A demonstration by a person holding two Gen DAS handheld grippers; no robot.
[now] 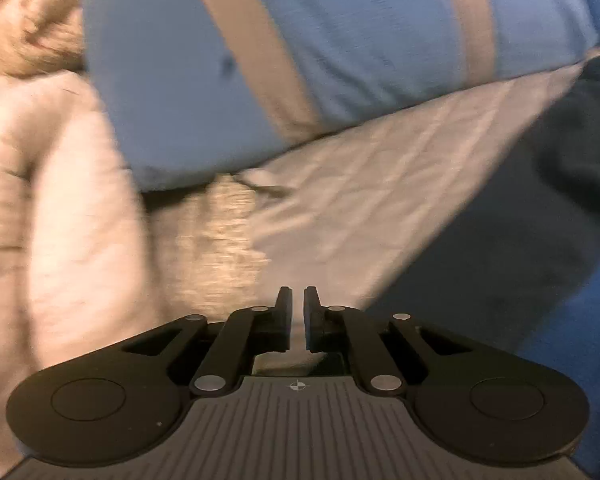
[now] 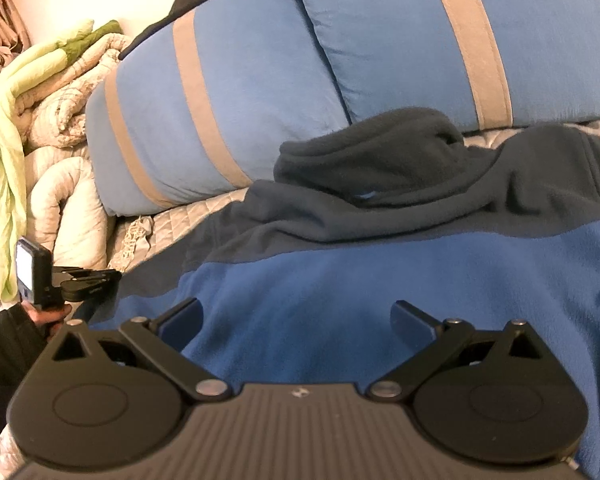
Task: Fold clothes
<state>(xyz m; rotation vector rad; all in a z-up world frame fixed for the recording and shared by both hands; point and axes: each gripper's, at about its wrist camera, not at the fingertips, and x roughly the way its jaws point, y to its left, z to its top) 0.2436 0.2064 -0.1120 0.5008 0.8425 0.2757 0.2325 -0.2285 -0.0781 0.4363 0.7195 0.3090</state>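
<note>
A fleece jacket (image 2: 340,280), bright blue with a dark navy upper part and hood (image 2: 372,152), lies spread on the bed in the right wrist view. My right gripper (image 2: 296,316) hovers over its blue body, jaws wide open with nothing between them. In the blurred left wrist view my left gripper (image 1: 297,312) is shut over the pale quilted sheet (image 1: 360,200). Only a thin slit shows between its fingers and no cloth is seen in it. The jacket's dark edge (image 1: 500,260) lies just to its right. The left gripper (image 2: 88,284) also shows at the jacket's left edge, held by a hand.
Two blue pillows with tan stripes (image 2: 228,120) (image 2: 460,40) lean at the head of the bed behind the jacket. Rolled cream and green quilts (image 2: 52,100) pile up at the left. A dark sleeve (image 2: 4,352) shows at the lower left.
</note>
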